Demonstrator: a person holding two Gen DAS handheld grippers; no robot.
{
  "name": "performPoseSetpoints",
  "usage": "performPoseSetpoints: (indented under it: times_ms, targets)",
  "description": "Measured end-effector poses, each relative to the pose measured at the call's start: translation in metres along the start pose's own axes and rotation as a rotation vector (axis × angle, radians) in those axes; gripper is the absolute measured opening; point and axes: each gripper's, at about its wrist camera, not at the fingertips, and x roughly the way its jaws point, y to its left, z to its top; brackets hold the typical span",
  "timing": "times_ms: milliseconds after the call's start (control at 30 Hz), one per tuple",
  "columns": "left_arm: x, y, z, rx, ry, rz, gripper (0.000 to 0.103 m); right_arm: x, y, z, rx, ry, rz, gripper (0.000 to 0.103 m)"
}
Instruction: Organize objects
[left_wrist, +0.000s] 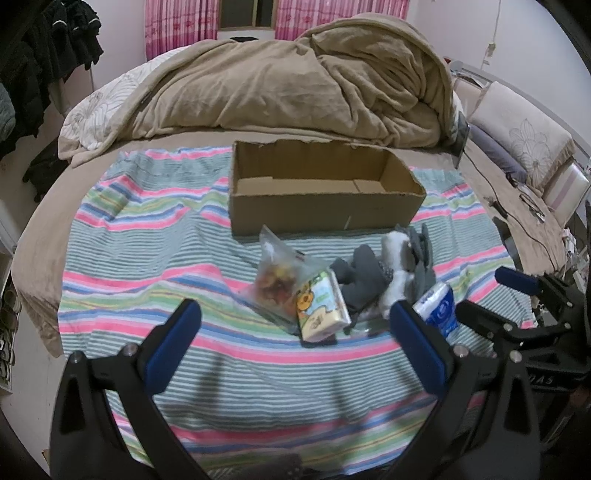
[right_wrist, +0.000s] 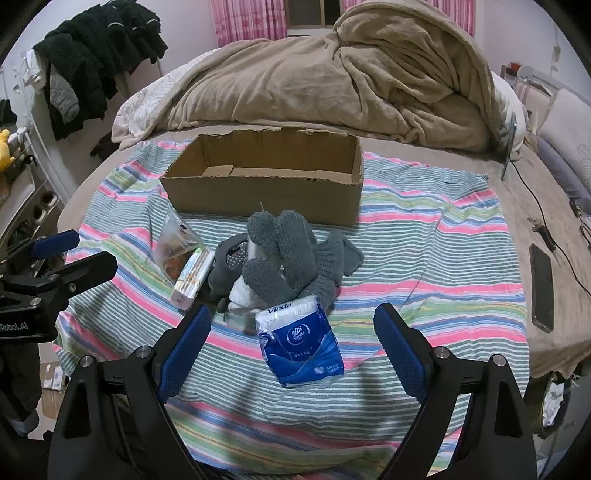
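Cardboard box (right_wrist: 266, 184) at the far side of the striped cloth (right_wrist: 424, 266) on the bed is totally empty so far, so I'd say basically nothing is organized yet. Everything's in one pile just in front of it: a clear zip bag of snacks (left_wrist: 280, 275) on the left, a small tissue pack with a cartoon print (left_wrist: 321, 308) leaning on it, a grey slipper-sock type thing (left_wrist: 360, 280), fuzzy grey gloves (right_wrist: 291, 254) over something white, and a blue Vinda tissue pack (right_wrist: 303, 341) nearest.

Right hand-held gripper (right_wrist: 291, 349) is spread wide with the Vinda pack sitting between its fingers, not touching from what I can tell. Left hand-held gripper (left_wrist: 295, 332) is wide too, empty, pointed at the cartoon pack. My guess is all five or so items need to go in the box.
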Motion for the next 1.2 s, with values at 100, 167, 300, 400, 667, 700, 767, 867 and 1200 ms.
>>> performPoseSetpoints:
  times_ms: [100,167,300,400,667,700,767,867,1200]
  targets:
    - [0.0001,-0.0005,-0.0001,0.000,0.000,0.000,0.102,-0.0001,-0.0003,-0.0004,0.000,0.001,0.000,0.092]
    - [0.0001,-0.0010,-0.0008,0.002,0.002,0.002,0.102,0.0000,-0.0003,-0.0001,0.000,0.001,0.000,0.092]
    - [0.0012,-0.0018,-0.0022,0.004,0.004,0.005,0.102,-0.0003,-0.0003,-0.0001,0.000,0.001,0.001,0.092]
    - [0.0009,-0.0012,-0.0028,0.004,0.003,0.006,0.102,-0.0002,-0.0001,-0.0004,-0.001,0.002,0.001,0.092]
    - [0.0008,0.0003,-0.0037,0.003,0.006,0.007,0.102,-0.0006,0.0006,-0.0002,0.001,0.001,-0.001,0.092]
    - [0.0008,0.0003,-0.0037,0.003,0.006,0.006,0.102,-0.0007,0.0006,-0.0002,0.001,0.001,-0.001,0.092]
    - [0.0008,0.0004,-0.0038,0.003,0.005,0.006,0.102,-0.0007,0.0005,0.0000,0.000,0.002,-0.001,0.092]
    - [0.0010,0.0004,-0.0037,0.002,0.007,0.007,0.102,-0.0007,0.0006,0.0000,0.000,0.003,-0.002,0.092]
    - [0.0006,0.0008,-0.0052,0.003,0.010,0.007,0.102,-0.0003,0.0008,-0.0014,0.001,0.004,-0.001,0.092]
